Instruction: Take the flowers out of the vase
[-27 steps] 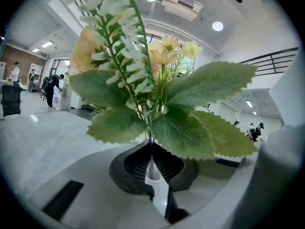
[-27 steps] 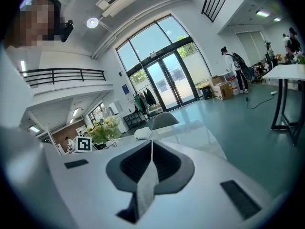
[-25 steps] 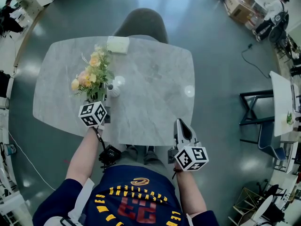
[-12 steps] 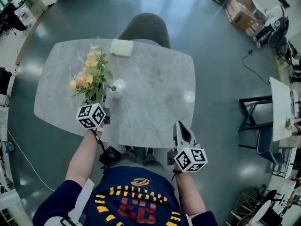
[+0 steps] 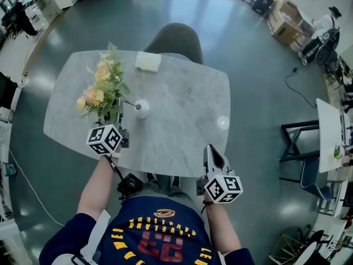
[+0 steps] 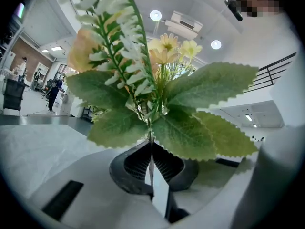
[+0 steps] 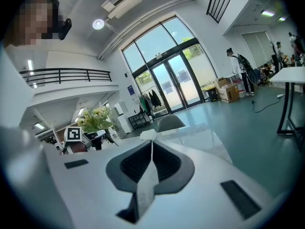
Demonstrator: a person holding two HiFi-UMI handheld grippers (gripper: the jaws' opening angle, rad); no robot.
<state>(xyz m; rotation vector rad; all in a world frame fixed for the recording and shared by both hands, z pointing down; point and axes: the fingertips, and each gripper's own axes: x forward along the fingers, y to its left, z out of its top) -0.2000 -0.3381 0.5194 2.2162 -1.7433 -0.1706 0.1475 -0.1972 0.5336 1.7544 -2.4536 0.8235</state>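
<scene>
Looks steeply down past a dark jersey (image 5: 160,233) with yellow print and two bare forearms. Ahead, a pale marble bench (image 5: 182,120) with rounded corners, on a grey-green floor (image 5: 259,87). Beyond the far edge, a grey chair (image 5: 175,37). On the bench near that edge, a flat white pad (image 5: 148,62).

At left, over the near left part of the bench: the left hand-held gripper (image 5: 117,123), its marker cube (image 5: 105,139) nearest the body. Grips the flowers (image 5: 102,87) from below, jaws pressed almost together on one thin stem (image 6: 150,135), as seen in the left gripper view. Yellow and peach blooms, white sprigs and broad toothed green leaves, fanned out above the jaws and filling most of that view.

Just right of the bunch, a small white vase (image 5: 142,109), upright on the bench. Between the bunch and the vase's mouth, a thin dark stalk (image 5: 130,101); cannot tell whether its end sits inside the vase.

At right, by the bench's near edge: the right hand-held gripper (image 5: 212,154), well apart from the vase, pointing across the bench. Jaws together, holding nothing, as seen in the right gripper view. Shows there, too, the bunch and the left cube far off to the left, tall glass doors (image 7: 174,87) beyond, and a person (image 7: 237,70) standing by cardboard boxes (image 7: 224,92).
</scene>
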